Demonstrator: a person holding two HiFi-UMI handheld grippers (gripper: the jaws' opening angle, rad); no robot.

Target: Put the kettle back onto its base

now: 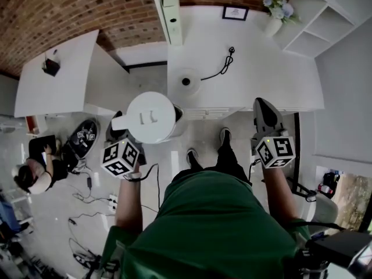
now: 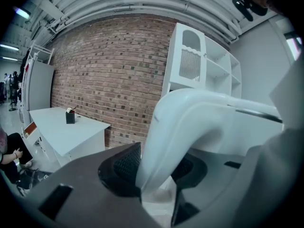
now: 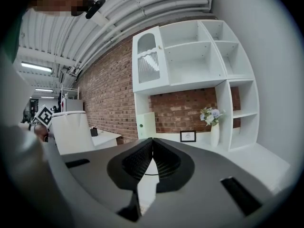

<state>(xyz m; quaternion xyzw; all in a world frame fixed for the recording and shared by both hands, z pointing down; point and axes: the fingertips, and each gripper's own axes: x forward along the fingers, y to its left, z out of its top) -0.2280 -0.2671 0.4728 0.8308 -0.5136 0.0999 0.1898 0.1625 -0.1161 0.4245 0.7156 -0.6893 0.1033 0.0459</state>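
A white electric kettle (image 1: pixel 152 118) hangs in the air just off the front edge of the white counter (image 1: pixel 261 74). My left gripper (image 1: pixel 119 131) is shut on its handle (image 2: pixel 190 127), which fills the left gripper view between the dark pads. The round white base (image 1: pixel 186 81) with its black cord (image 1: pixel 224 65) sits on the counter, a little beyond and to the right of the kettle. My right gripper (image 1: pixel 264 114) is at the counter's front edge on the right, jaws shut and empty; the right gripper view shows the kettle (image 3: pixel 71 132) far left.
A white cabinet column (image 1: pixel 168 10) stands at the counter's back. A framed picture (image 1: pixel 235 13) and a vase of flowers (image 1: pixel 278 10) stand against the brick wall; white shelves (image 1: pixel 325 16) at right. A lower white table (image 1: pixel 58 77) lies left. A person (image 1: pixel 35 170) sits on the floor among cables.
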